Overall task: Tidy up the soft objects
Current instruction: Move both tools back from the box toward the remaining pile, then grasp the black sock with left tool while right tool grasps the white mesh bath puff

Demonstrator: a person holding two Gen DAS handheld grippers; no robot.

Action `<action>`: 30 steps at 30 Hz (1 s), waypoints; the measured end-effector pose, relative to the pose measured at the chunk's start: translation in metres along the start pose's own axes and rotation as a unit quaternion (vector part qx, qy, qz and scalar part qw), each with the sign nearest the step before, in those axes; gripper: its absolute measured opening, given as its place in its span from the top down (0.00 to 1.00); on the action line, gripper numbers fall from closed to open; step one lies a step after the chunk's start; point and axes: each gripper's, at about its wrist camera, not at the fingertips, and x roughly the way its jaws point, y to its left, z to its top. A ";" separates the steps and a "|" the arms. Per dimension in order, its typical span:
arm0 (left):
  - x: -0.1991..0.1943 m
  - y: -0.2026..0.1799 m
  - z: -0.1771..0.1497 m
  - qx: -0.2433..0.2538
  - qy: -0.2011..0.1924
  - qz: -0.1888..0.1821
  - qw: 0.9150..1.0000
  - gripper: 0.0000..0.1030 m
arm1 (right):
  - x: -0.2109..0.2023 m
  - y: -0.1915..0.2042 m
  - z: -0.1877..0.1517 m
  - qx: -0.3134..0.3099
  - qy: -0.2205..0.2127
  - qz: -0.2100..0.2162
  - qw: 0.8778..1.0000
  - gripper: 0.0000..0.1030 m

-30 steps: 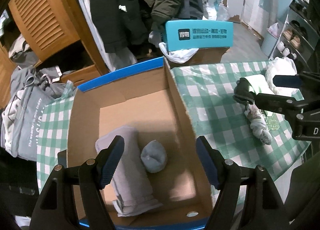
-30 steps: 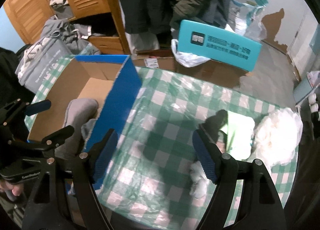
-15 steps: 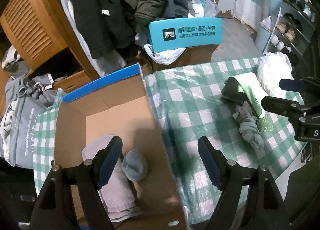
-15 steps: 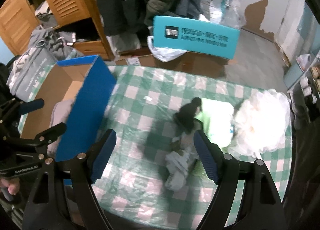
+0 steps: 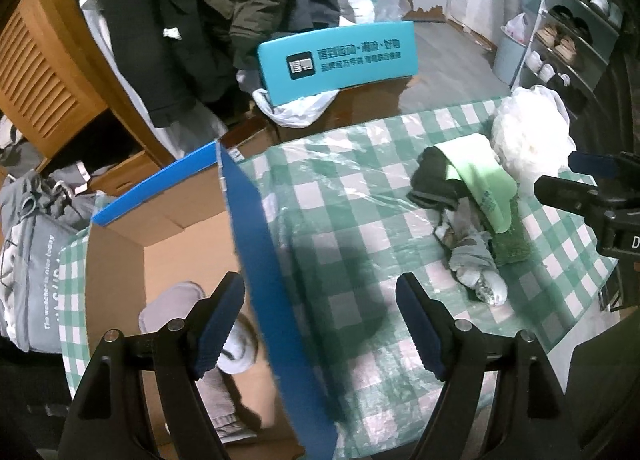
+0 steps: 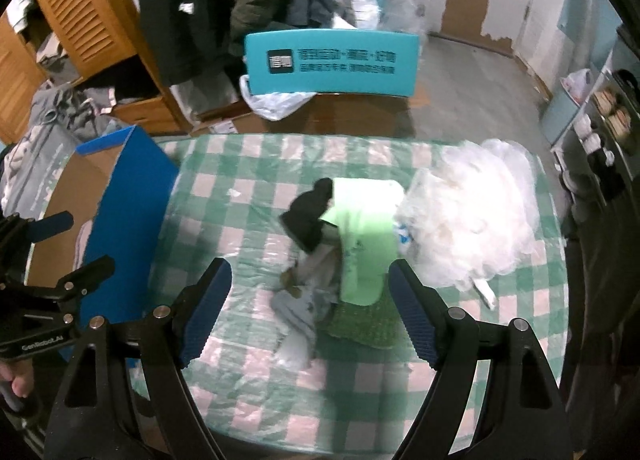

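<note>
The right tool [image 6: 310, 314] stands wide open and holds nothing; directly ahead between its fingers lies the pile of soft things [image 6: 320, 284] on the checked surface [image 6: 248, 196]: a black piece, a pale green cloth [image 6: 366, 244], grey socks. The left tool [image 5: 320, 328], also wide open and empty, straddles the blue wall of the cardboard box [image 5: 256, 244], where a grey roll [image 5: 172, 300] lies just behind its left finger

Grey cloth [image 5: 188, 300] behind left claw [image 5: 320, 324]

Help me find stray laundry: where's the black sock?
The black sock lies on the checked tablecloth, tucked against the left edge of the light green cloth, right of the cardboard box.
</note>
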 end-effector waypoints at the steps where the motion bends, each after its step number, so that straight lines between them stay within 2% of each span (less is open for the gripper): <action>1: 0.001 -0.002 0.001 0.001 0.001 -0.002 1.000 0.23 | -0.001 -0.004 -0.001 0.002 -0.001 -0.002 1.000 0.22; 13: 0.016 -0.029 0.020 0.012 0.014 -0.012 1.000 0.22 | -0.007 -0.055 -0.004 0.029 0.002 -0.025 0.999 0.21; 18: 0.017 -0.034 0.035 0.017 0.010 -0.018 1.000 0.22 | -0.005 -0.077 0.000 0.028 0.016 -0.049 0.998 0.21; 23: 0.021 -0.040 0.055 0.028 0.008 -0.019 0.999 0.20 | -0.001 -0.097 0.014 0.046 0.029 -0.048 0.997 0.21; 28: 0.039 -0.044 0.075 0.008 0.028 -0.055 0.998 0.20 | 0.014 -0.108 0.036 0.044 0.047 -0.069 0.996 0.21; 30: 0.048 -0.049 0.084 0.014 0.034 -0.057 0.998 0.20 | 0.021 -0.113 0.043 0.044 0.053 -0.081 0.994 0.21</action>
